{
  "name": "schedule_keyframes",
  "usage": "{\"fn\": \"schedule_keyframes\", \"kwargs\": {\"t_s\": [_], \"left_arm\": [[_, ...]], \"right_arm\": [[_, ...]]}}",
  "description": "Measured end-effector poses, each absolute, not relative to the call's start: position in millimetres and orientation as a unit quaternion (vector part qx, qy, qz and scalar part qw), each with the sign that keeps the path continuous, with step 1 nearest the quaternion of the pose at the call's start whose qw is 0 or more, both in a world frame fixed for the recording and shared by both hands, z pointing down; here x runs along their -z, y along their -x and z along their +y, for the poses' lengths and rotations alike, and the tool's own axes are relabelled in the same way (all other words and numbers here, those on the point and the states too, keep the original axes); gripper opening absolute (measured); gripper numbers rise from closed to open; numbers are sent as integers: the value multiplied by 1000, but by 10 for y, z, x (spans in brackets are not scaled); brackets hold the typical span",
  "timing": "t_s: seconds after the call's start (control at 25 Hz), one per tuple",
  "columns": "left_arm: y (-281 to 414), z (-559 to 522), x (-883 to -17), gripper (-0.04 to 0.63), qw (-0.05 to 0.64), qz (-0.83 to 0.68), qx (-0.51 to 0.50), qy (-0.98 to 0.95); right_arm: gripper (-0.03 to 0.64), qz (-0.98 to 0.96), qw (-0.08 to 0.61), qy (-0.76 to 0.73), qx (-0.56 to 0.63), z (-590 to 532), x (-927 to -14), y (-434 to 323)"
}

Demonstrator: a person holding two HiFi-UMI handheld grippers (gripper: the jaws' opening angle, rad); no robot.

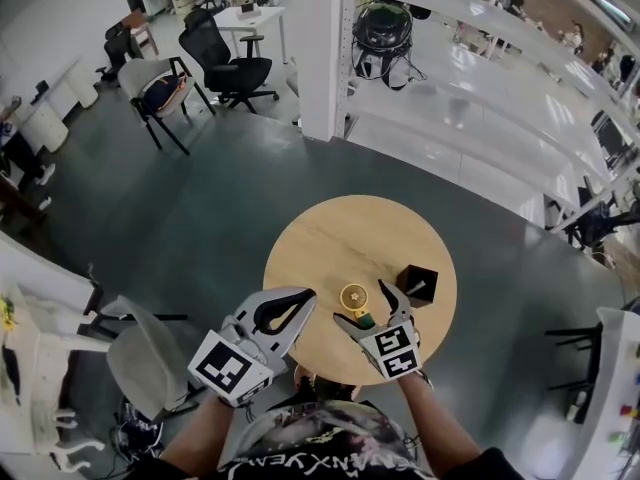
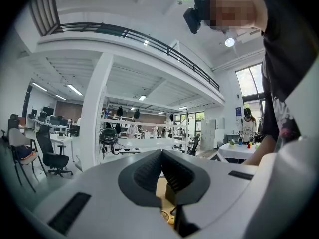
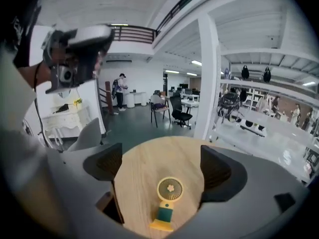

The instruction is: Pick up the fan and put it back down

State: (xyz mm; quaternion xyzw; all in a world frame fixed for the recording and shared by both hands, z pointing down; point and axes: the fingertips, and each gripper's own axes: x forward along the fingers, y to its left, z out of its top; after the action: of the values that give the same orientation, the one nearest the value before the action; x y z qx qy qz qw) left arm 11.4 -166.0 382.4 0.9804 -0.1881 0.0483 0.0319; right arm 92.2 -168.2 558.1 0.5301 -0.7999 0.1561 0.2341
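On the round wooden tabletop (image 1: 330, 238) the small yellow-and-green fan (image 3: 167, 200) rests clear of the wide-open, empty right tool (image 3: 160, 166), the left tool (image 2: 162, 156) closed empty, so the task looks done.

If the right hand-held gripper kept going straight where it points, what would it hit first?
Probably the yellow fan lying on the wooden table, or the tabletop just past it; depth is unclear.

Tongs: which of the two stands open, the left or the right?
The right tongs: their jaws stand wide apart, and the yellow-green fan shows between them, untouched. The left tongs are shut, pads pressed together with nothing between them.
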Motion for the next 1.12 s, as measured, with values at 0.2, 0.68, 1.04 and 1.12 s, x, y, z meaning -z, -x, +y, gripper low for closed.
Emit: {"fn": "schedule_keyframes", "kwargs": {"t_s": [0.2, 0.68, 1.04, 1.12], "left_arm": [[-102, -1681, -3825, 17, 32, -190, -43, -980], [-174, -1649, -3739, 17, 25, -183, -37, -982], [-217, -1607, -3683, 17, 25, -175, -31, -984], [-225, -1594, -3639, 17, 25, -173, -26, -984]], "right_arm": [[494, -832, 186, -518, -68, -1648, -4848, -792], [495, -853, 52, -517, 38, -1283, -3414, -673], [368, -839, 74, -536, 59, -1194, -3474, -875], [296, -832, 76, -546, 56, -1188, -3512, -932]]}}
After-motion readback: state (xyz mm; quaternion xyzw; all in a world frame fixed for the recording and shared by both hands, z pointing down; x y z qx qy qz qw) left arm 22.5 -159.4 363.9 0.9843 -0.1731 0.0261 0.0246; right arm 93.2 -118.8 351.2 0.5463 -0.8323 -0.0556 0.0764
